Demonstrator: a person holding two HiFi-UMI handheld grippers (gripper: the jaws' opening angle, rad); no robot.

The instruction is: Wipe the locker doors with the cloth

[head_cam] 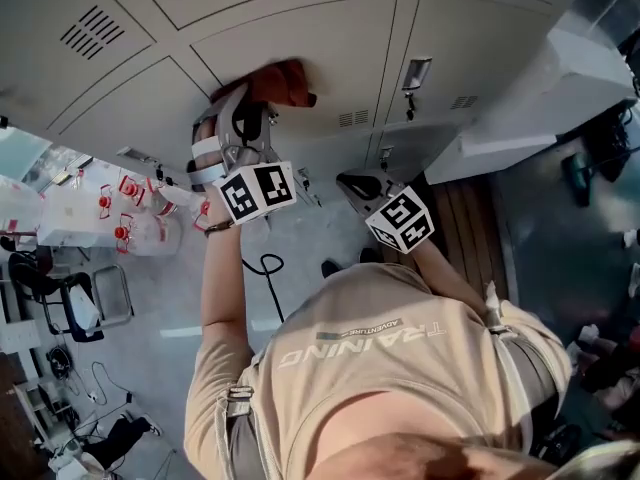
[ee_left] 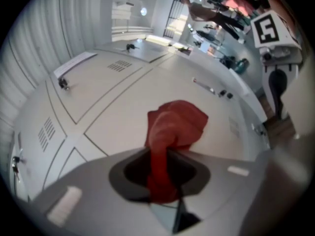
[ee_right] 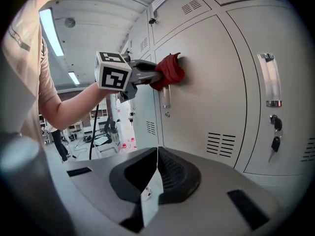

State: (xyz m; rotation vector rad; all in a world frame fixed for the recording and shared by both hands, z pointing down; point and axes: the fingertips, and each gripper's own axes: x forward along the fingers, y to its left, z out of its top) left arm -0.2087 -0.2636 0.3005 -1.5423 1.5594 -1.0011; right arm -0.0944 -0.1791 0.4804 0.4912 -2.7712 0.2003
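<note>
– Cloth (head_cam: 285,80), the red one: where is it found in the head view?
– It is seen just above the middle of the frame, slightly to the left, bunched and pressed against a pale locker door (head_cam: 300,33). It is clamped by the left gripper (head_cam: 252,106). The marker cube of that gripper is shown below it, and the person's forearm (head_cam: 222,288) is stretched down from there.
– Is that grip borne out in the left gripper view?
– It is. At lower centre a strip of the cloth is pinched between the two jaws, and the rest is fanned out above them, flat against the door.
– And further right in the head view?
– The right gripper (head_cam: 352,183) is held lower, right of centre, apart from the doors. In its own view the jaws are brought together at lower centre, and nothing is caught between them.
– What is laid out across the right gripper view?
– At upper left the left gripper and the cloth are set against the door. Vent slots (ee_right: 219,144) are cut low in that same door, right of centre. At far right a metal handle (ee_right: 269,80) is fixed upright on the neighbouring door, with keys (ee_right: 275,134) hung below it.
</note>
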